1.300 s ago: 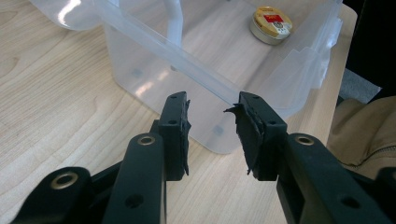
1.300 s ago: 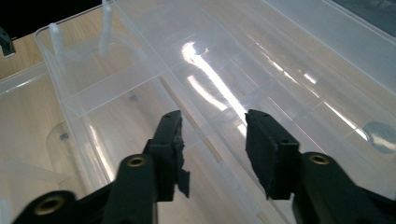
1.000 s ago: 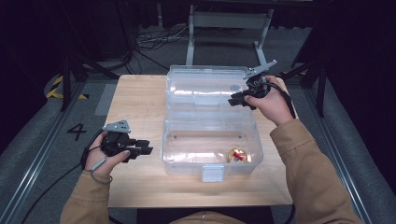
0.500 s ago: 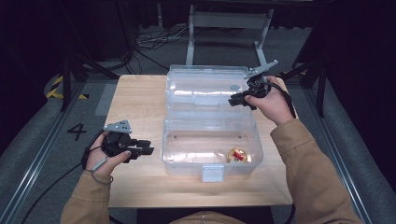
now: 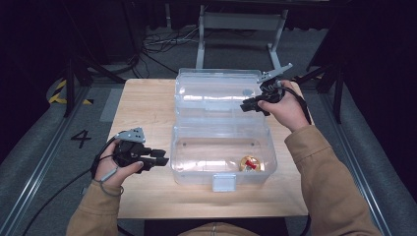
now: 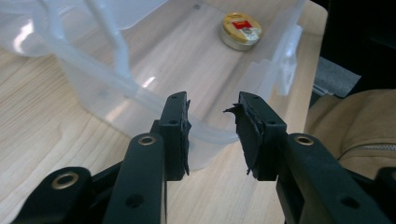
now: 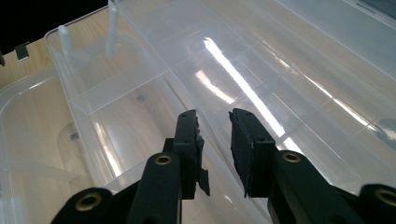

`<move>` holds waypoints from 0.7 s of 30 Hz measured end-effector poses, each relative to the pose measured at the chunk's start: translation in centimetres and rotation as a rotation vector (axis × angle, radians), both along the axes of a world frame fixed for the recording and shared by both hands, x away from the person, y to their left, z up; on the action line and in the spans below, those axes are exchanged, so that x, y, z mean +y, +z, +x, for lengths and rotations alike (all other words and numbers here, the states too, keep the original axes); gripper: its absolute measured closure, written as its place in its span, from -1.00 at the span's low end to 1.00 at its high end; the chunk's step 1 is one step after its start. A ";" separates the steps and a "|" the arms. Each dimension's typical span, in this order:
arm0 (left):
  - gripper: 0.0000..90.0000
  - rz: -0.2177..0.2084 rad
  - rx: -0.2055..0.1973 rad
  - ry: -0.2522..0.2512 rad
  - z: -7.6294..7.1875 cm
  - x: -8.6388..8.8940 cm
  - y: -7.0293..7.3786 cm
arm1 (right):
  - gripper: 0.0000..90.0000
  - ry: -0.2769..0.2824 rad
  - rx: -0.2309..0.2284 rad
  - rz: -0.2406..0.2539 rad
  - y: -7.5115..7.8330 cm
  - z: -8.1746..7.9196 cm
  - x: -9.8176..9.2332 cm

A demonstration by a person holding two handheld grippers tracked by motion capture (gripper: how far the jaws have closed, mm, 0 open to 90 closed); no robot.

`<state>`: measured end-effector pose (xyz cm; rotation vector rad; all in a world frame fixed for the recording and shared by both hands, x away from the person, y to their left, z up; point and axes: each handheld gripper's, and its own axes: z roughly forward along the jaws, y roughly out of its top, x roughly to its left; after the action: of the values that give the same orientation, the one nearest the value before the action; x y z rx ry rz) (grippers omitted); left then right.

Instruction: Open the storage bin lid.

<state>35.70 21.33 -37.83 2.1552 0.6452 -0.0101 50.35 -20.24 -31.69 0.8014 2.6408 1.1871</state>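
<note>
Nothing has visibly moved since the earlier frames. Left gripper (image 5: 158, 158) hovers just left of the clear box (image 5: 221, 169), jaws apart, empty. Inside, a gold tin (image 5: 251, 163) lies near the front right. Beyond, right gripper (image 5: 247, 104) hangs over the lid (image 5: 216, 91), slightly parted, empty.

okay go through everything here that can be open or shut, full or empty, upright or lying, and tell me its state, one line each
clear plastic box: open, nearly empty, one tin inside.
lid: swung back, lying open behind the box.
latch: undone, hanging at the front wall.
round gold tin: closed, lying flat on the box floor.
left gripper: open, holding nothing.
right gripper: open, over the lid, holding nothing.
</note>
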 end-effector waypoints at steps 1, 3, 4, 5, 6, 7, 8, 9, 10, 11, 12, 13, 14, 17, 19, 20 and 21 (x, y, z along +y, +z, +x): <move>0.43 0.005 -0.002 -0.009 -0.1 -0.3 0.0 | 0.62 0.000 0.000 0.001 0.0 0.0 0.0; 0.43 0.008 -0.001 -0.021 -0.2 -0.7 0.0 | 0.62 -0.001 0.002 0.003 0.0 0.0 0.0; 0.43 0.011 0.000 -0.031 -0.2 -1.1 0.0 | 0.62 -0.002 0.003 0.004 0.0 0.0 0.0; 0.43 0.017 -0.001 -0.043 -0.3 -1.4 0.0 | 0.61 -0.001 0.003 0.004 0.0 0.0 0.0; 0.43 0.014 0.004 -0.052 -0.3 -1.7 -0.1 | 0.62 -0.005 0.005 0.007 0.0 0.0 -0.1; 0.43 0.017 0.006 -0.061 -0.3 -1.9 -0.1 | 0.61 -0.004 0.006 0.009 -0.1 0.0 -0.1; 0.43 0.017 0.006 -0.061 -0.3 -1.9 -0.1 | 0.61 -0.004 0.006 0.009 -0.1 0.0 -0.1; 0.43 0.019 0.006 -0.069 -0.4 -2.2 -0.1 | 0.62 -0.004 0.006 0.012 -0.1 0.0 -0.1; 0.43 0.022 0.005 -0.073 -0.4 -2.3 -0.1 | 0.62 -0.003 0.007 0.017 -0.1 0.0 -0.1; 0.43 0.024 0.009 -0.081 -0.5 -2.7 -0.2 | 0.61 -0.002 0.009 0.020 -0.1 0.0 -0.2; 0.43 0.024 0.009 -0.081 -0.5 -2.7 -0.2 | 0.61 -0.002 0.009 0.020 -0.1 0.0 -0.2; 0.43 0.025 0.010 -0.089 -0.5 -2.9 -0.2 | 0.61 -0.002 0.009 0.021 -0.1 0.0 -0.2; 0.43 0.026 0.012 -0.096 -0.6 -3.1 -0.3 | 0.62 -0.002 0.009 0.021 -0.1 0.0 -0.2; 0.43 0.033 0.017 -0.112 -0.6 -3.6 -0.5 | 0.61 -0.002 0.008 0.021 -0.1 0.0 -0.2; 0.43 0.040 0.020 -0.121 -0.6 -4.0 -0.6 | 0.61 -0.002 0.008 0.021 -0.1 0.0 -0.1; 0.43 0.039 0.023 -0.124 -0.6 -4.1 -0.7 | 0.61 -0.002 0.008 0.021 -0.1 0.0 -0.1; 0.43 0.044 0.024 -0.127 -0.6 -4.2 -0.7 | 0.61 -0.003 0.007 0.021 -0.1 0.0 -0.1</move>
<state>35.07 17.10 -38.58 2.2384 0.5251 -0.0913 50.36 -20.36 -31.82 0.8139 2.6363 1.2161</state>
